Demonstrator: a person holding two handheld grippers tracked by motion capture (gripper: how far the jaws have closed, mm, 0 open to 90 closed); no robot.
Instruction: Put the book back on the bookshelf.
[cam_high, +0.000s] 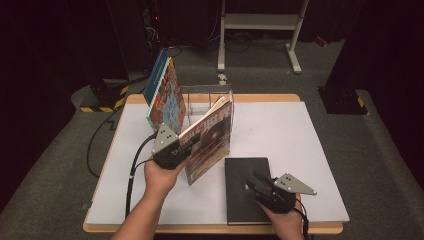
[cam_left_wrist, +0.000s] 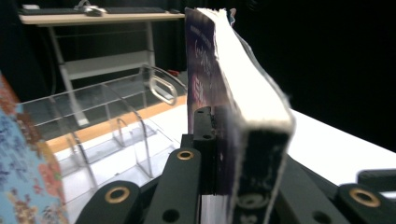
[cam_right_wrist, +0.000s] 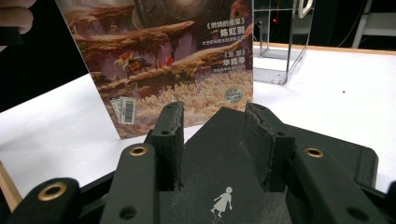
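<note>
Paperback book (cam_high: 209, 142) is clamped upright by L gripper (cam_high: 186, 145), at 5 o'clock of clear rack (cam_high: 207, 102). R gripper (cam_high: 256, 184), jaws partly apart, is held over flat black book (cam_high: 244, 175); nothing gripped.

Three books stood or lay in all: one patterned book (cam_high: 167, 97) leaning at the rack's left, one illustrated paperback (cam_high: 210, 140) held upright, and one black book (cam_high: 245, 187) flat on the single desk (cam_high: 300, 150). There was one clear acrylic rack (cam_high: 207, 100). Two claws were present, a left claw (cam_high: 172, 147) and a right claw (cam_high: 260, 187).
</note>
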